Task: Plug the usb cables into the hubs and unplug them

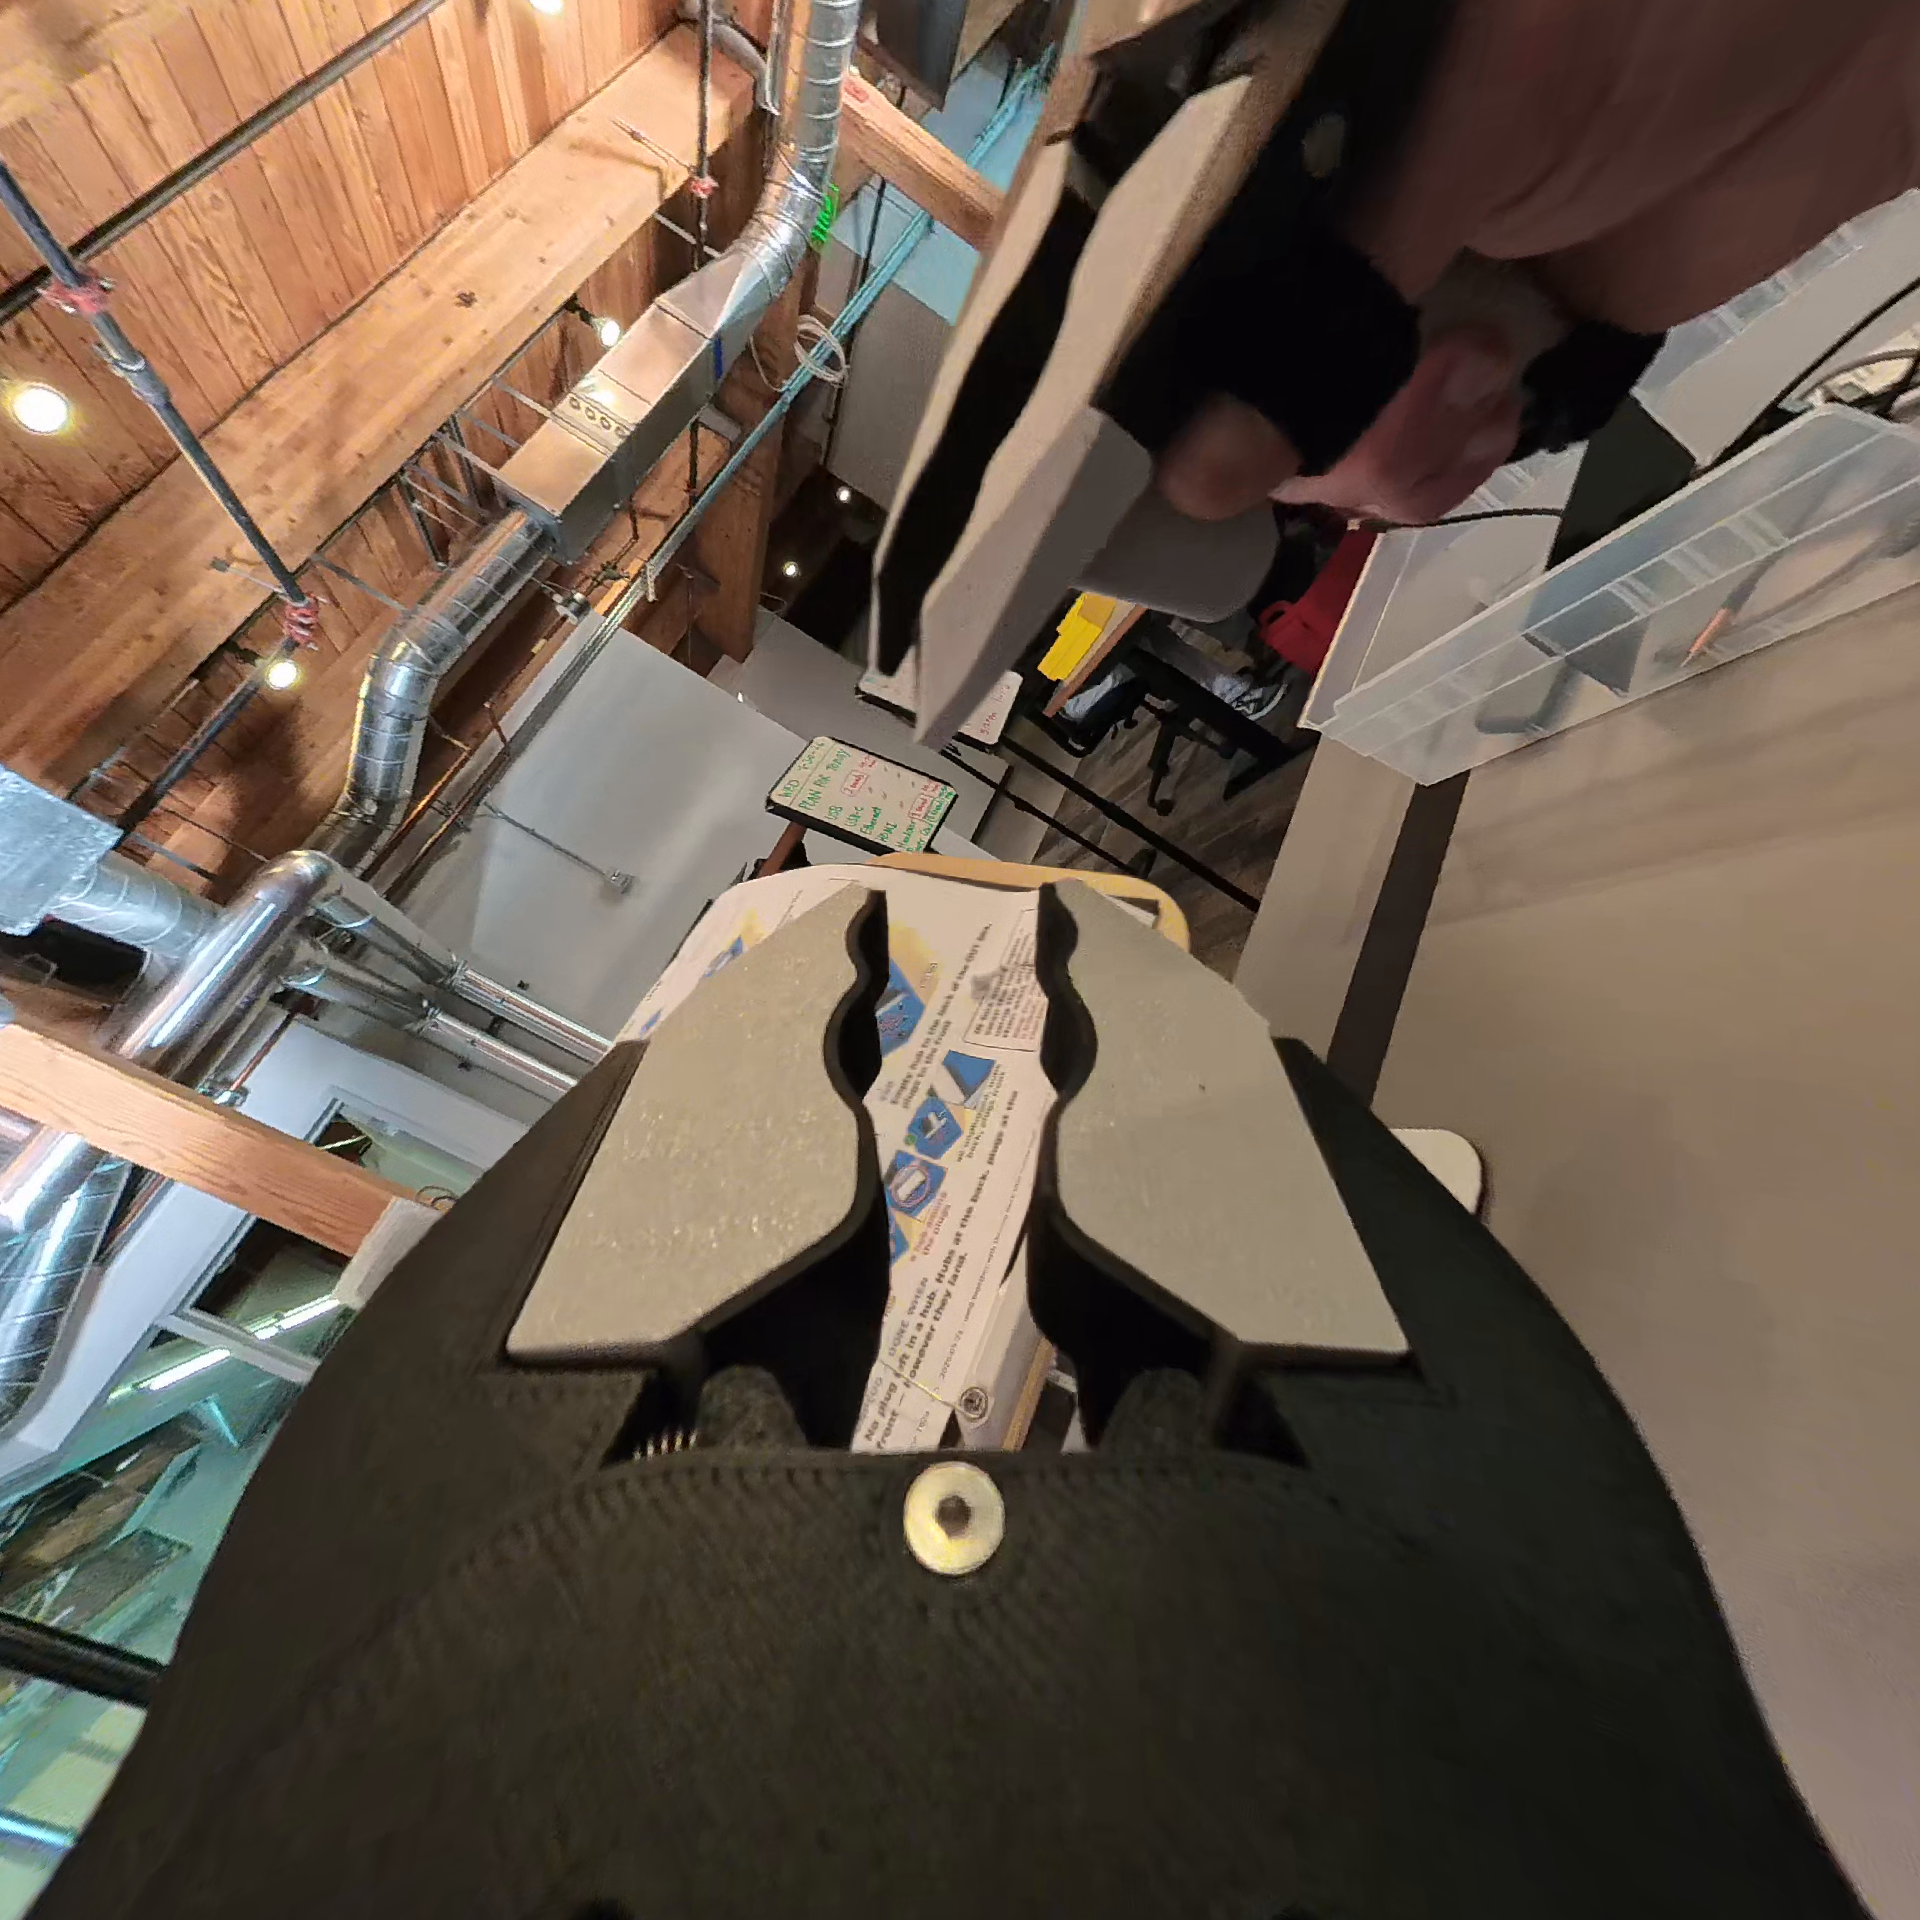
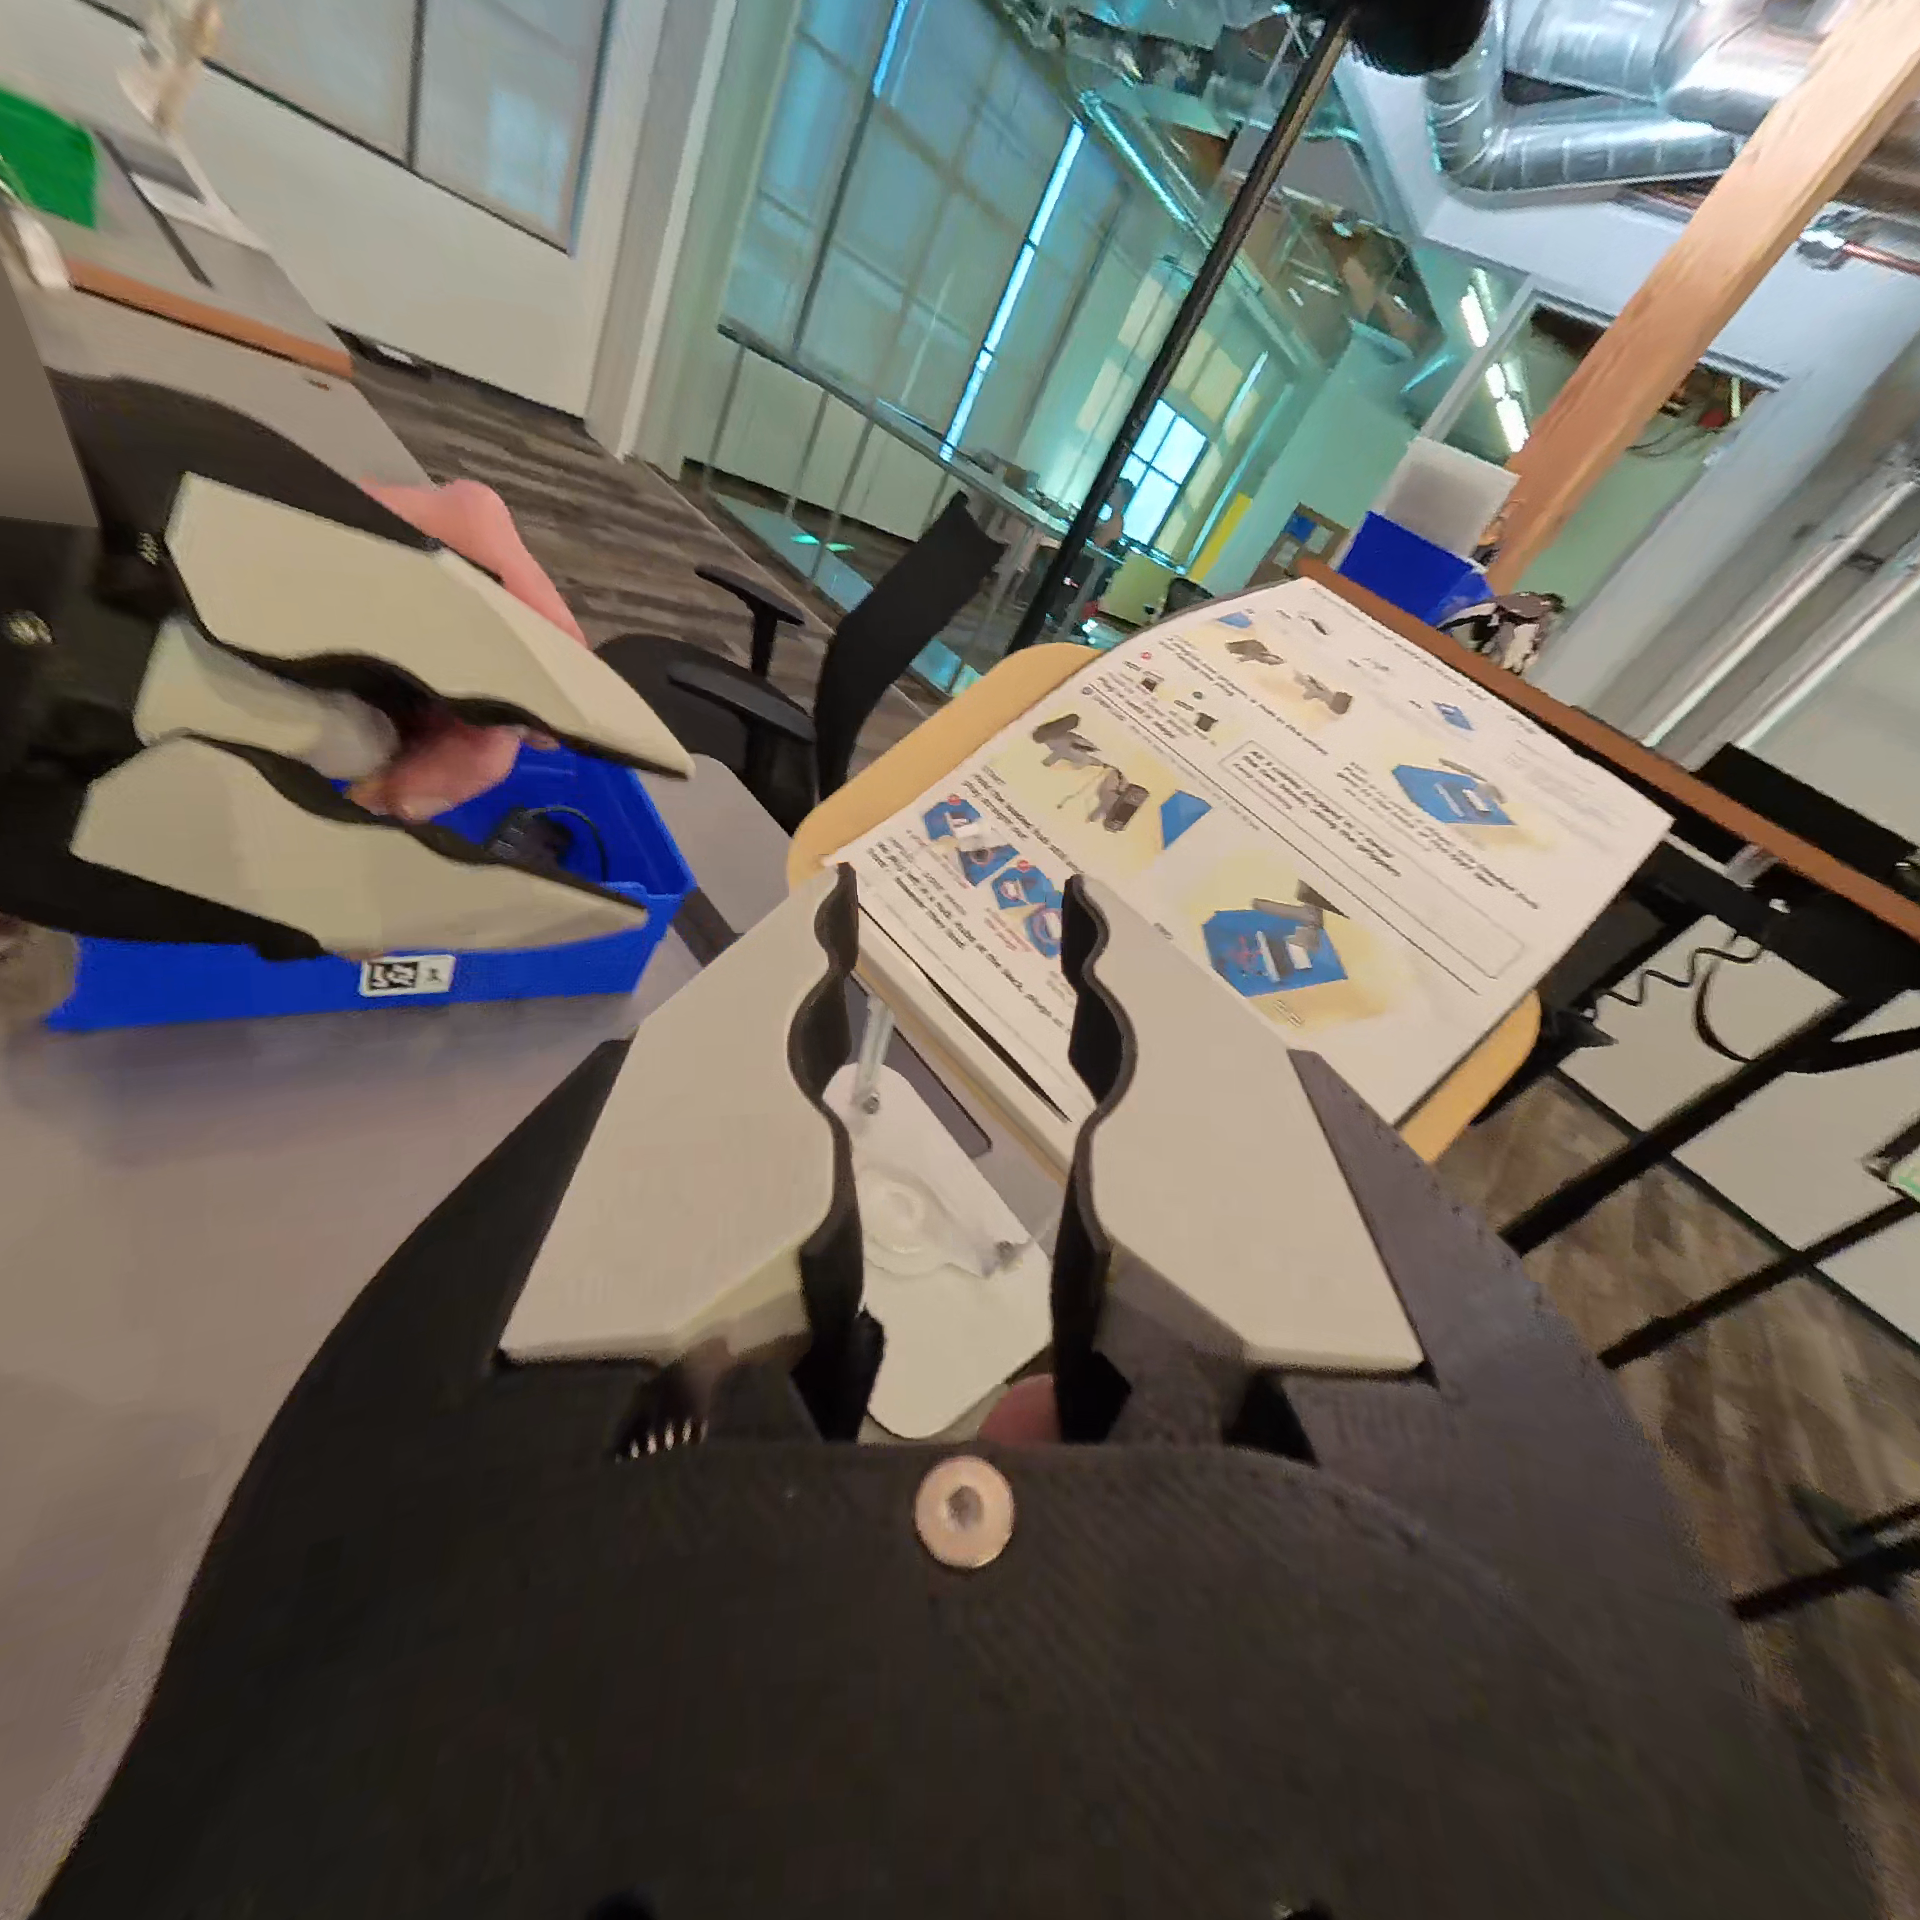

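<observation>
Sitting in the blue bin (image 2: 582,940) at left of the right wrist view was a dark hub with its cable (image 2: 540,836), untouched. Left gripper (image 2: 665,842) hovered over it, fingers spread, empty. Right gripper (image 2: 961,894) at centre also gaped, empty, aimed at the instruction sheet (image 2: 1351,790) on its stand.
</observation>
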Motion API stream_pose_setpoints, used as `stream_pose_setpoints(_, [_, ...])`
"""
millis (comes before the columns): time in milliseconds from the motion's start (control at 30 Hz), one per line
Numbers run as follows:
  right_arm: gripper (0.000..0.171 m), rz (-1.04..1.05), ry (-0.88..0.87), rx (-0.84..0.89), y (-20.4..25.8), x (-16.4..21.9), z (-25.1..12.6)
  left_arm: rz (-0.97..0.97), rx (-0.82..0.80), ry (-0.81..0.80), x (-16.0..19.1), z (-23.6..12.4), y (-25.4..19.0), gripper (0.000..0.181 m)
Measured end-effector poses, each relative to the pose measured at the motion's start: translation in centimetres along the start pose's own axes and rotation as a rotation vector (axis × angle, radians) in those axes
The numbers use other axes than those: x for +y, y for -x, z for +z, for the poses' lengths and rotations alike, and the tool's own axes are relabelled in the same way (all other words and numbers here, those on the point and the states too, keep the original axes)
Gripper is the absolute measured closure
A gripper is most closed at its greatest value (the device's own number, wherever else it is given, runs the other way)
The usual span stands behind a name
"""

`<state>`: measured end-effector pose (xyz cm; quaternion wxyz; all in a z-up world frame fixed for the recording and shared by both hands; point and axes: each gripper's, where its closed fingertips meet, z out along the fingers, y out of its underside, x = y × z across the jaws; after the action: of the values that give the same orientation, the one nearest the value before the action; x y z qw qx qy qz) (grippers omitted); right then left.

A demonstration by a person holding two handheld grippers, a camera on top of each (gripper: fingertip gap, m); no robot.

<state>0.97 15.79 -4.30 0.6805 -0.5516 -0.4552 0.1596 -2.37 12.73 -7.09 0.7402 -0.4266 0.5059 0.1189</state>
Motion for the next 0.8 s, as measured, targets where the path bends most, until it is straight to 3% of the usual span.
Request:
stream_pose_setpoints(200, [0.133, -0.04, 0.018, 0.05, -1.2, 0.2, -1.1, 0.014, -0.046, 0.01, -0.7, -0.3, 1.6, 0.156])
stream_pose_setpoints(400, [0.133, -0.028, -0.002, 0.049, -1.8, 0.3, -1.8, 0.127, -0.041, 0.162, 0.8, -1.7, 6.1, 0.155])
stream_pose_setpoints(500, [0.133, -0.032, 0.009, 0.049, -2.1, 0.9, -1.9, 0.157, 0.011, 0.321, 5.2, -4.6, 7.8, 0.154])
stream_pose_setpoints(600, [0.133, -0.041, 0.042, 0.062, -2.7, 1.9, -1.9, 0.202, 0.14, 0.503, 12.2, -8.1, 8.4, 0.154])
stream_pose_setpoints(800, [0.133, -0.024, 0.053, 0.038, -2.8, 3.1, -1.5, 0.125, 0.546, 0.748, 24.2, -13.5, 6.3, 0.149])
